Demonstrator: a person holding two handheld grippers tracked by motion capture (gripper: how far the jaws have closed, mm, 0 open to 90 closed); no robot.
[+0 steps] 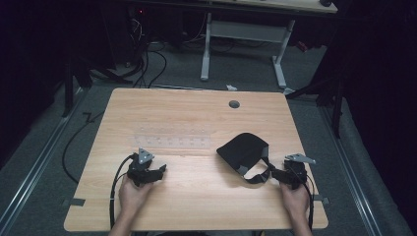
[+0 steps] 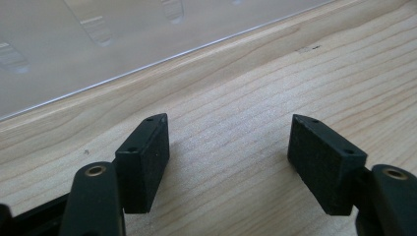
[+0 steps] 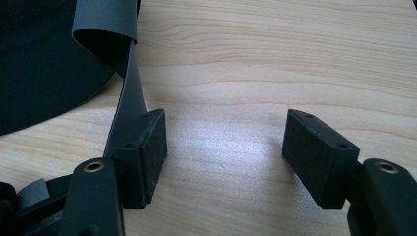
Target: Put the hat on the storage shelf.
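A light wooden tabletop point(image 1: 196, 196) with a round grey cable hole point(image 1: 234, 104) near its far edge carries a black fabric cap with grey straps point(image 1: 243, 150) on its right half and a clear plastic sheet point(image 1: 172, 141) lying flat left of the cap. Beyond stand a white-legged desk point(image 1: 246, 32) and black cables point(image 1: 147, 64) on the grey floor point(image 1: 187, 69).

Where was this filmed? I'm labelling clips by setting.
Probably a lab or recording room: one wooden table on grey carpet, loose cables by dark equipment, and black curtains along the sides.
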